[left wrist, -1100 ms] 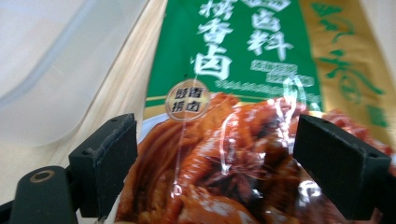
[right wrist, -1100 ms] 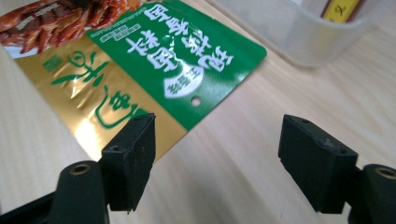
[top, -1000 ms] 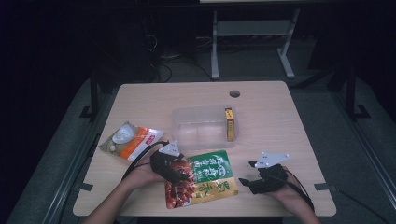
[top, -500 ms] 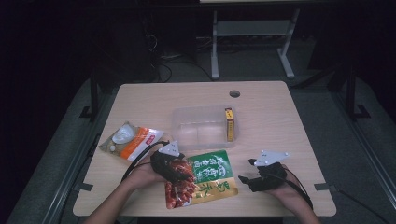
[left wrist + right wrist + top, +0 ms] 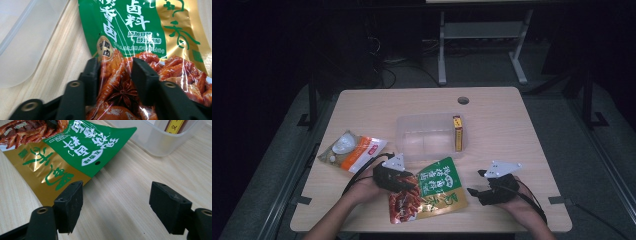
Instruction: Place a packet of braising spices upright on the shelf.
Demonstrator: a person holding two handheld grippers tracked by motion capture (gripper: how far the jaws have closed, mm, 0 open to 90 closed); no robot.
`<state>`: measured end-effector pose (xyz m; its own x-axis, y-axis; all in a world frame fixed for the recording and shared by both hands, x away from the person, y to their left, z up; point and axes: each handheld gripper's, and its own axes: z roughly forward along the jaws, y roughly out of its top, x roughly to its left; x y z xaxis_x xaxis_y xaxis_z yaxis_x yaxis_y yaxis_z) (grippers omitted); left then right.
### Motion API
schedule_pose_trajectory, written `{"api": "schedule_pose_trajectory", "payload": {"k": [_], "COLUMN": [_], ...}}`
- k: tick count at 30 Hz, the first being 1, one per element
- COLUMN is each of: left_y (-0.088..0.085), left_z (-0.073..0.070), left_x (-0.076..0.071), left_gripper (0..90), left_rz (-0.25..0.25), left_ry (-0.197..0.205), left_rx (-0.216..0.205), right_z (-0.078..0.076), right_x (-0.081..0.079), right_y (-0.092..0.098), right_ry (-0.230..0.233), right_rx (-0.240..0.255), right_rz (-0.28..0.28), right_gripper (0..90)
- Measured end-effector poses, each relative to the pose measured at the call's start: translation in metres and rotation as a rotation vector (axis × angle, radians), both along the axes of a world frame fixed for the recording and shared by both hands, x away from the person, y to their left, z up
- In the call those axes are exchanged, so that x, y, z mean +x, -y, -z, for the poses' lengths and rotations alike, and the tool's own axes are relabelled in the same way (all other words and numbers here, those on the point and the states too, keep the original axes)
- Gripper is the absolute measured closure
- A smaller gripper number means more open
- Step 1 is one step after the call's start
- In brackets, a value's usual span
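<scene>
The left gripper [image 5: 113,75] has just been closing its jaws onto the green-and-gold plastic snack pouch [image 5: 140,37] lying on the tabletop, ready for lifting; the right gripper [image 5: 117,205] waits wide open just beside the pouch's edge, holding nothing.

We are looking down at a light wooden table [image 5: 512,125] with a round cable hole [image 5: 463,100] near its far edge. Beyond it a white metal stand [image 5: 482,45] is standing on grey carpet [image 5: 592,165], and cables [image 5: 387,70] are trailing through the dark room behind.
</scene>
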<state>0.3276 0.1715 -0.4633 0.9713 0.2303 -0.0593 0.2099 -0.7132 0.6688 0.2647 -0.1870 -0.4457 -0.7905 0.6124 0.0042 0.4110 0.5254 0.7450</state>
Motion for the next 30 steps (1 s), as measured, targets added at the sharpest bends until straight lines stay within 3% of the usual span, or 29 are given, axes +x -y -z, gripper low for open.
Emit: {"api": "schedule_pose_trajectory", "payload": {"k": [6, 12, 18, 21, 28, 30], "left_y": [0.000, 0.000, -0.005, -0.008, -0.016, -0.019], "left_z": [-0.001, -0.003, -0.005, -0.007, -0.021, -0.026], "left_x": [0.000, 0.000, 0.000, -0.001, -0.009, -0.011], "left_gripper": [79.4, 86.9, 89.4, 89.6, 89.8, 89.8], "left_rz": [-0.005, -0.034, -0.060, -0.055, -0.045, -0.055], "left_ry": [-0.007, -0.034, -0.099, -0.112, -0.097, -0.095], "left_rx": [0.004, 0.008, -0.030, -0.044, -0.101, -0.135], "right_z": [0.000, -0.001, -0.001, -0.001, -0.003, -0.003], "right_x": [0.000, 0.000, 0.001, 0.002, 0.002, 0.002], "right_y": [-0.001, 0.000, 0.002, 0.005, 0.008, 0.008], "right_ry": [-0.003, -0.007, -0.005, -0.005, -0.003, -0.003], "right_rx": [0.003, 0.009, 0.012, 0.014, 0.022, 0.023], "right_rz": [-0.001, 0.001, 0.006, 0.012, 0.022, 0.021], "right_gripper": [26.8, 26.7, 26.7, 26.6, 26.6, 26.6]}}
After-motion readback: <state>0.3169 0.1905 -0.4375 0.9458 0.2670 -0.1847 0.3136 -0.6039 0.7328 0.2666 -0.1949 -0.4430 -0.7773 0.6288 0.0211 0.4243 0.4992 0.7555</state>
